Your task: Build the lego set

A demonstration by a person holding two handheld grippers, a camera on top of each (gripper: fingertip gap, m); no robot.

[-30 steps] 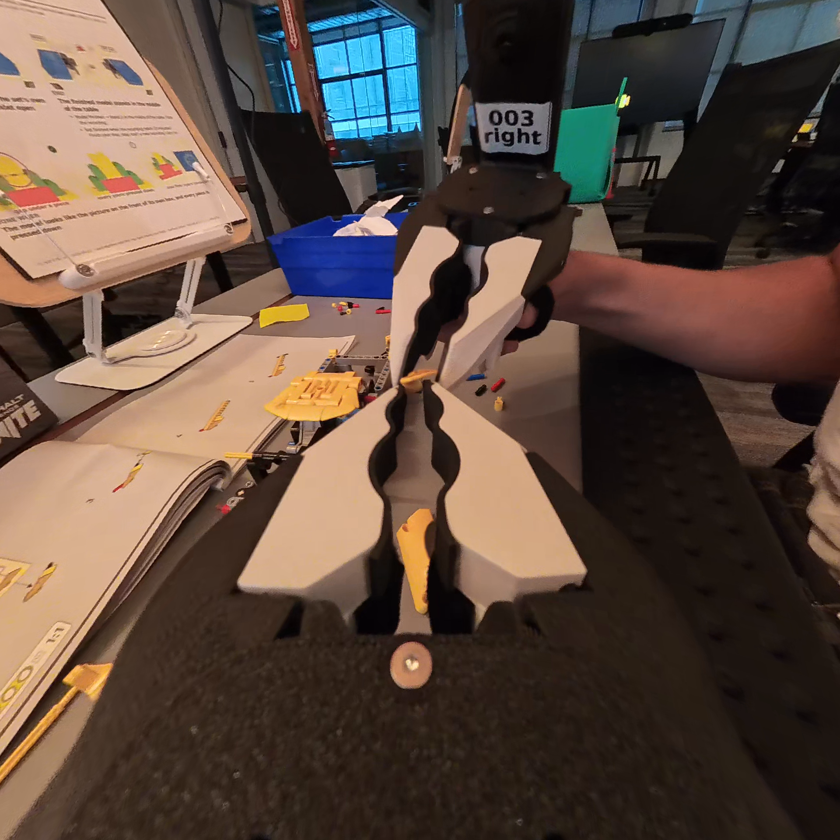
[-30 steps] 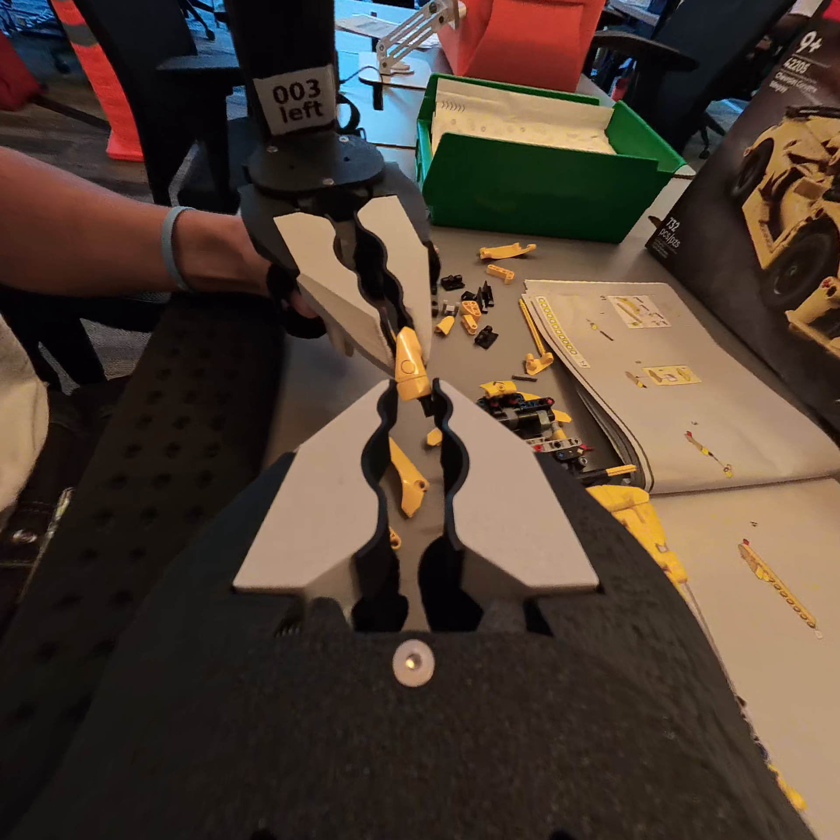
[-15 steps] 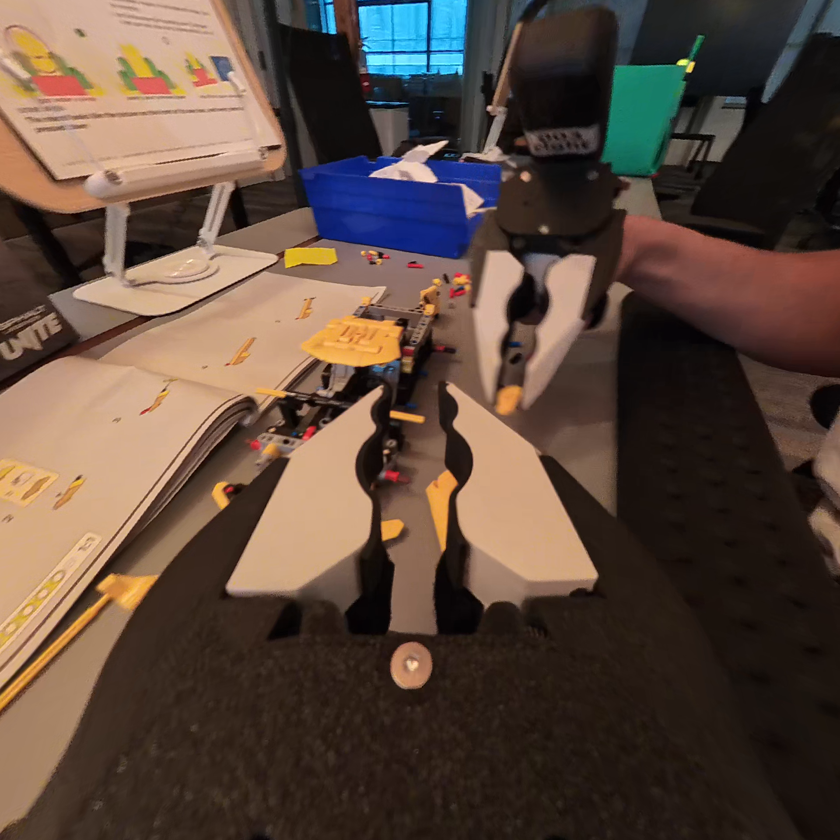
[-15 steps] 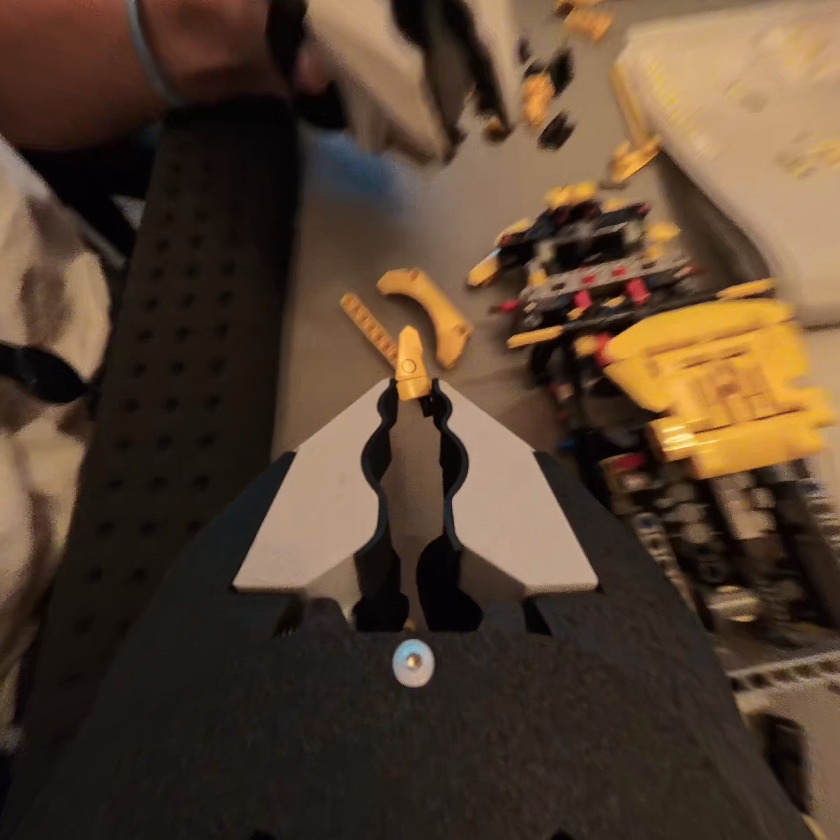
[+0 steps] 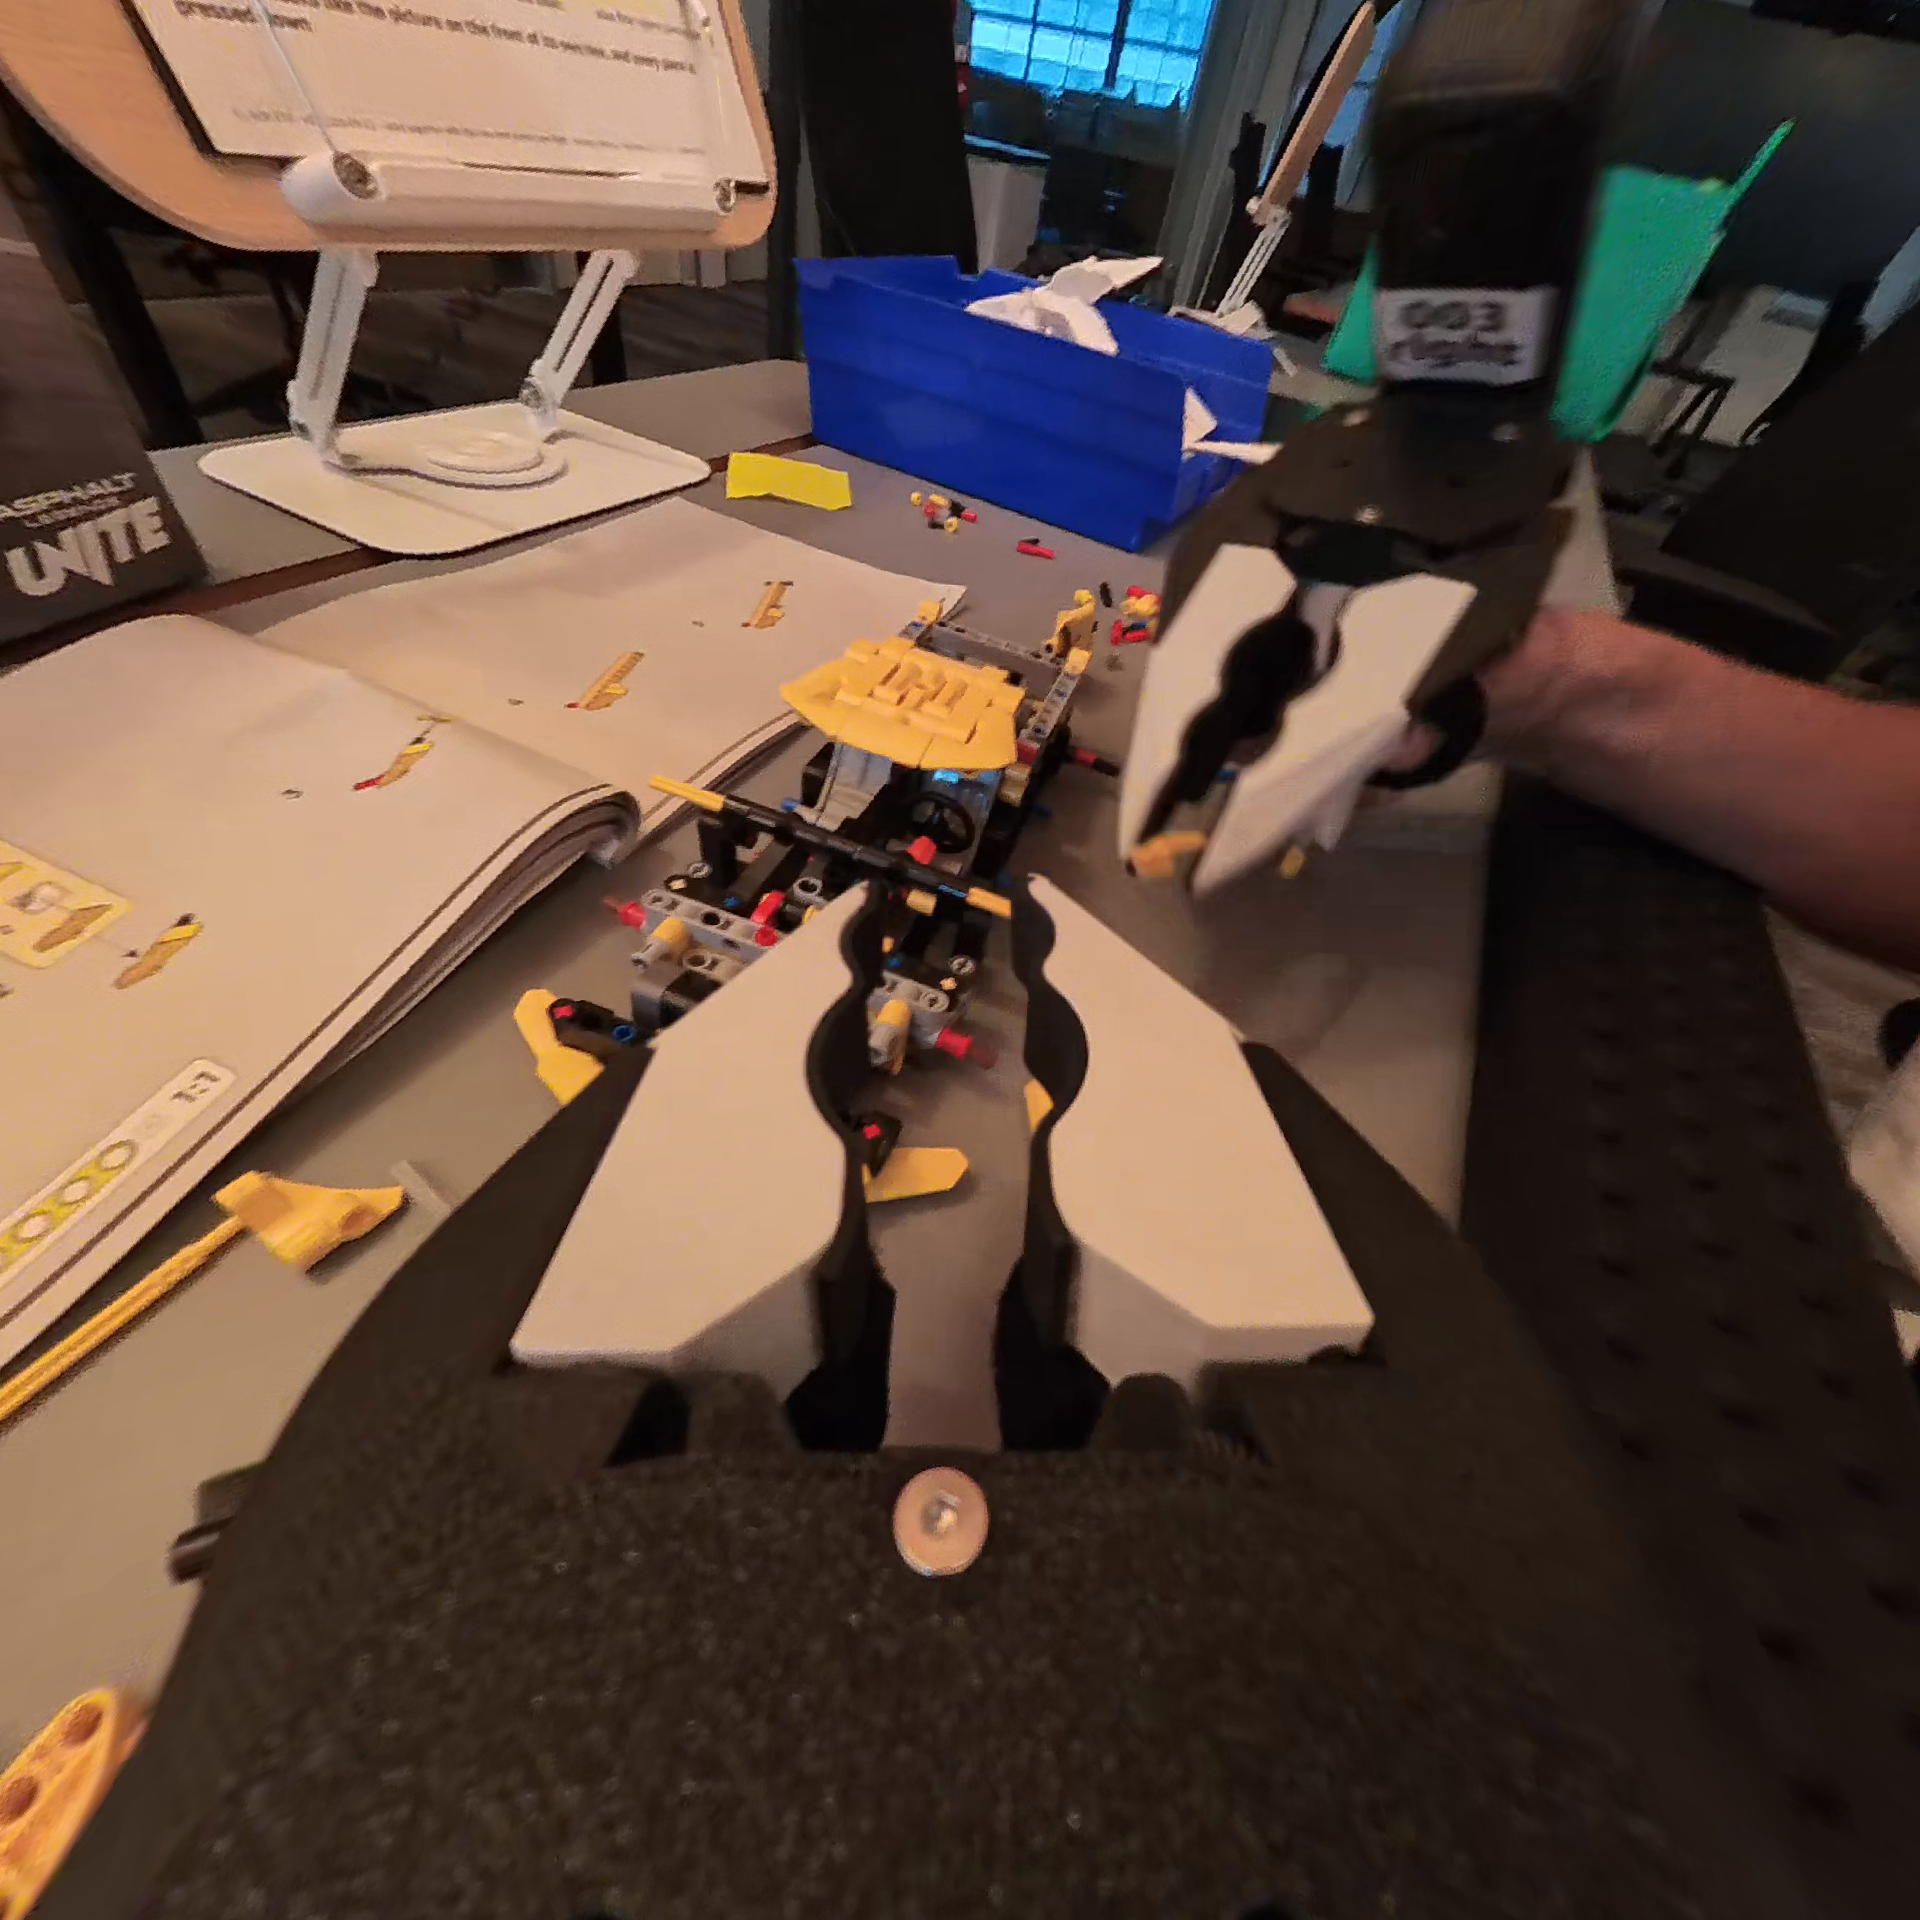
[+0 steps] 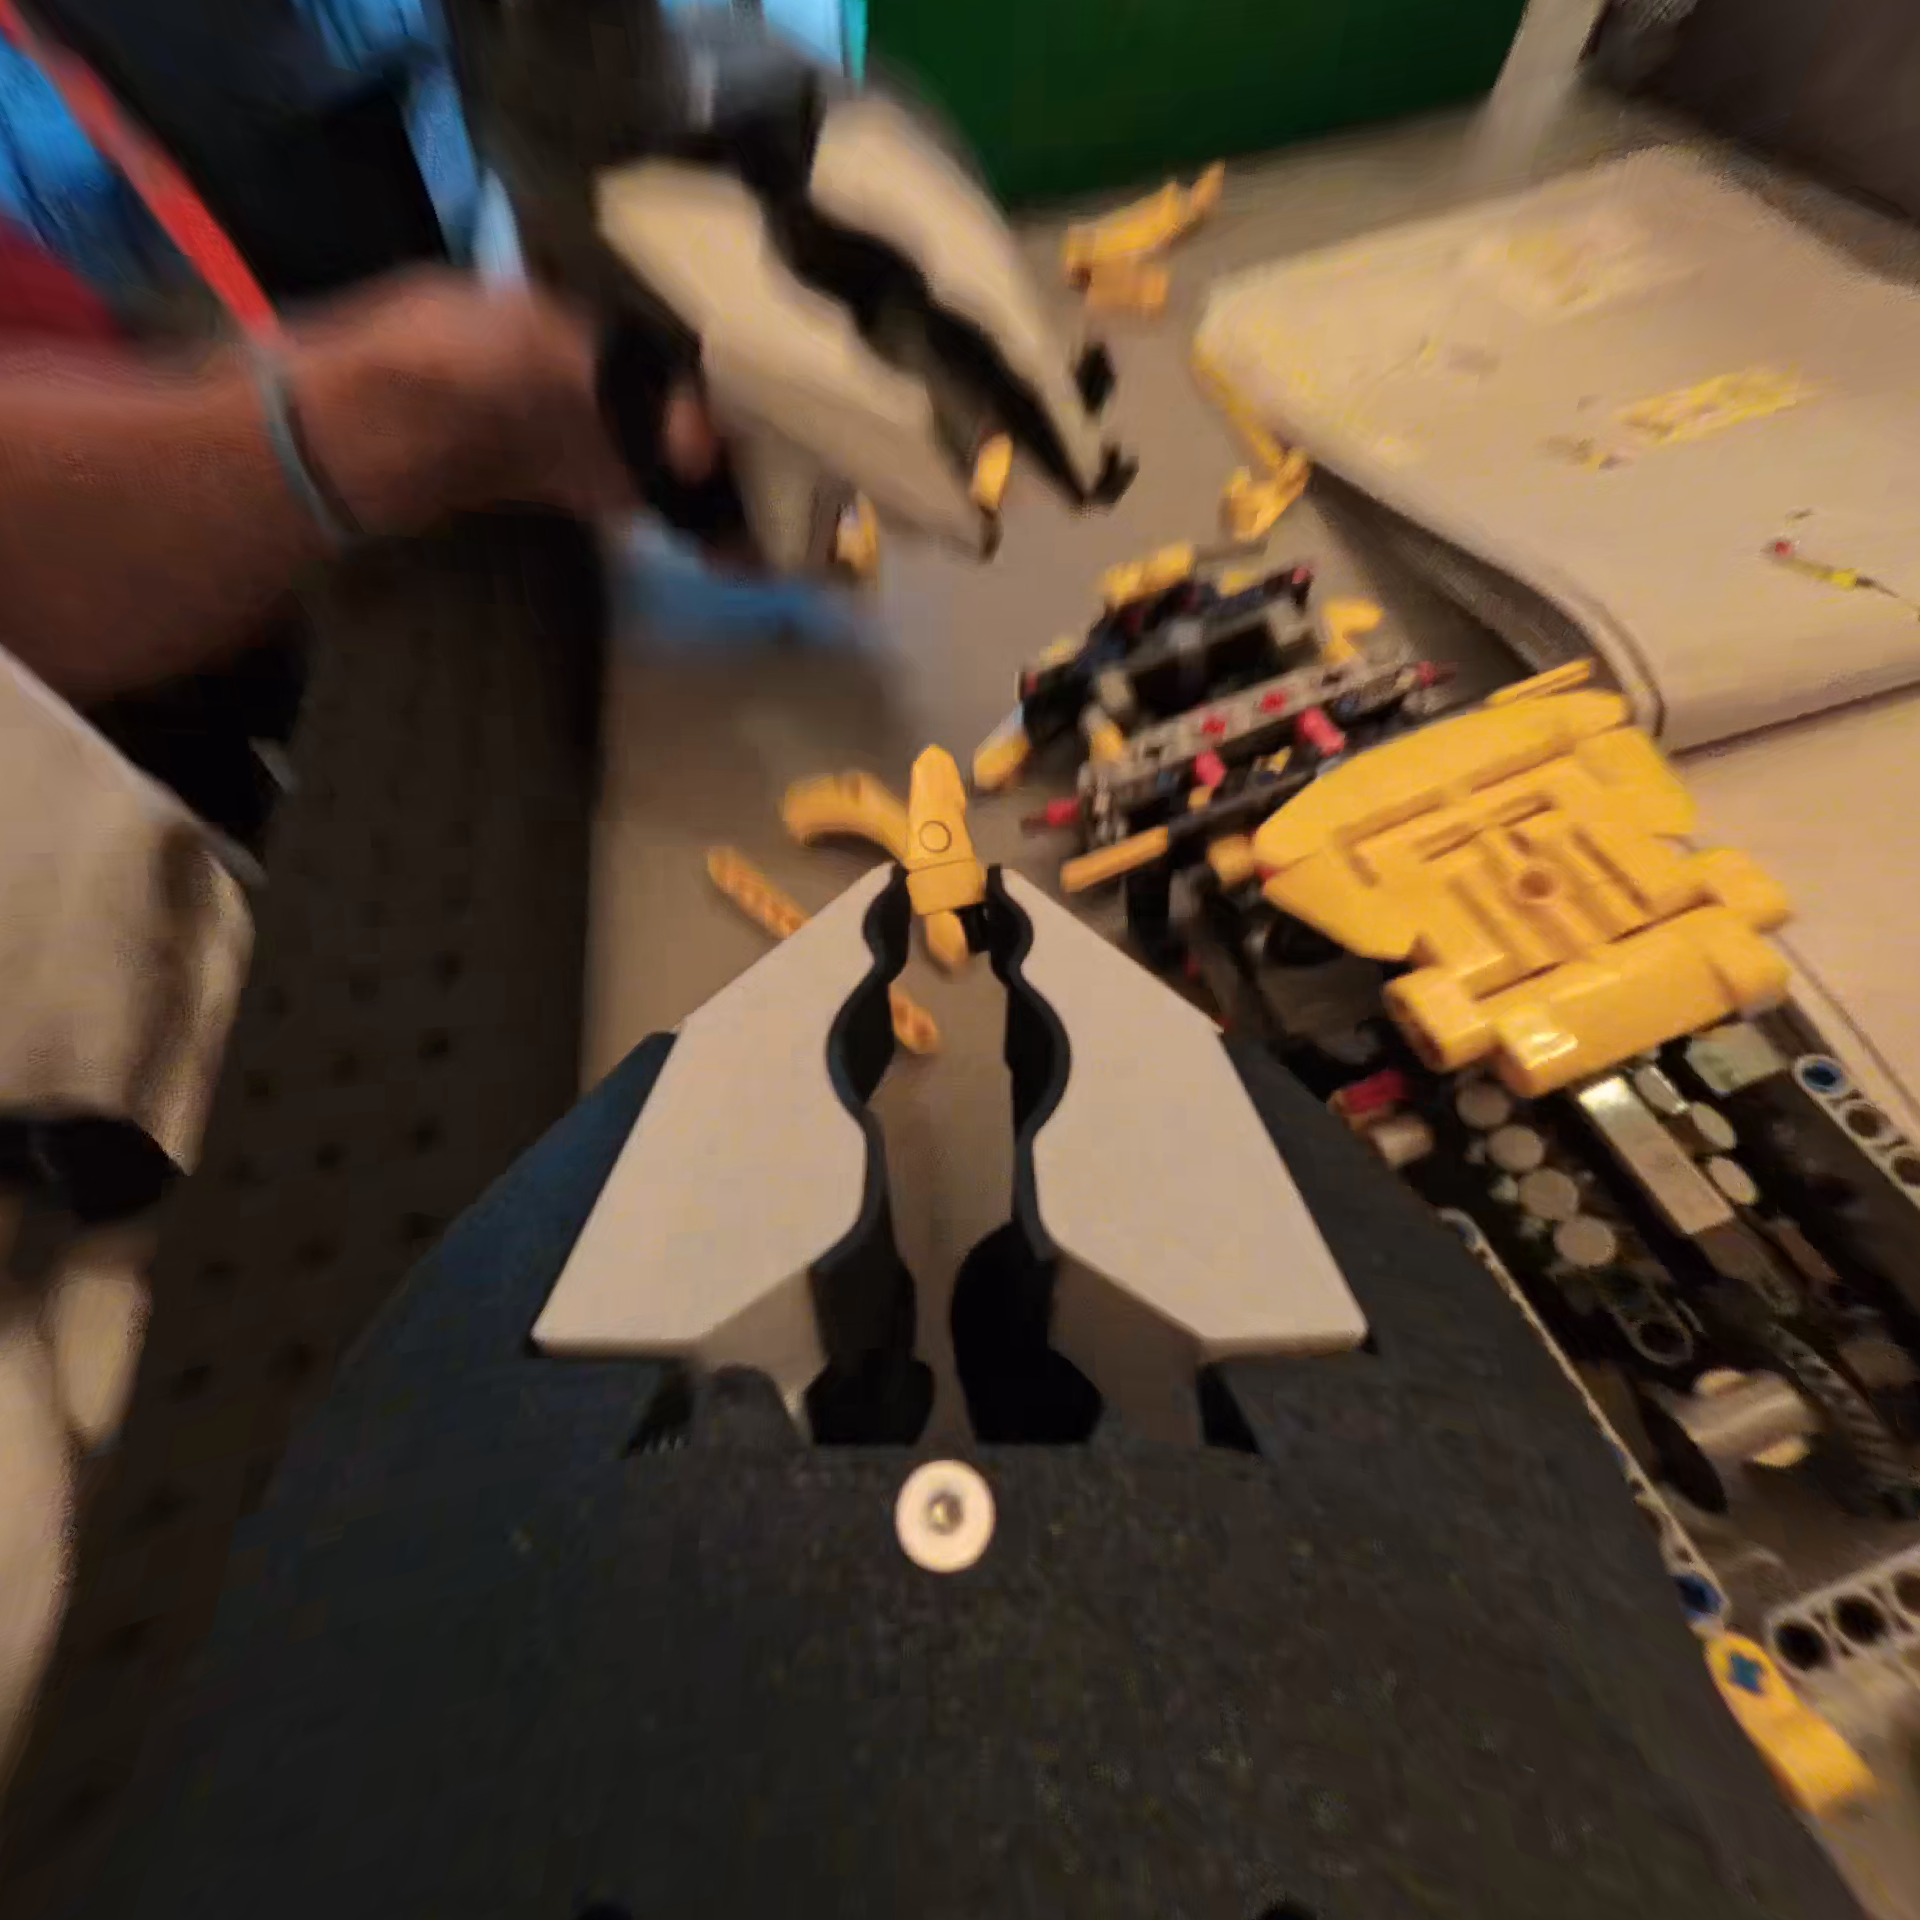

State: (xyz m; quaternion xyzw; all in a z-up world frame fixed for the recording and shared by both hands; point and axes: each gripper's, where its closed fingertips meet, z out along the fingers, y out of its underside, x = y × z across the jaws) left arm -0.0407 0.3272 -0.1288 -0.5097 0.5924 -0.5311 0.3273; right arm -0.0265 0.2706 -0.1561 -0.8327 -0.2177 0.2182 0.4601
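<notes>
- Your right gripper [image 6: 940, 894] is clenched on a small yellow piece [image 6: 938, 831], pinched only at the tips of the fingers [image 6: 748, 1143]; the piece juts forward past them.
- Your left gripper [image 5: 940, 904] is released and carries nothing.
- The half-built car [image 5: 894, 790] sits on the table [image 5: 1299, 997], just ahead of the left tips and to the right of your right fingers.
- Steady the car with the free gripper before pressing.
- Line the piece up squarely, then push slowly; such a shallow pinch could likely let it twist.

right tongs [image 6: 940, 883] pinch yellow piece [image 6: 938, 831] above table [image 6: 727, 707]
</notes>
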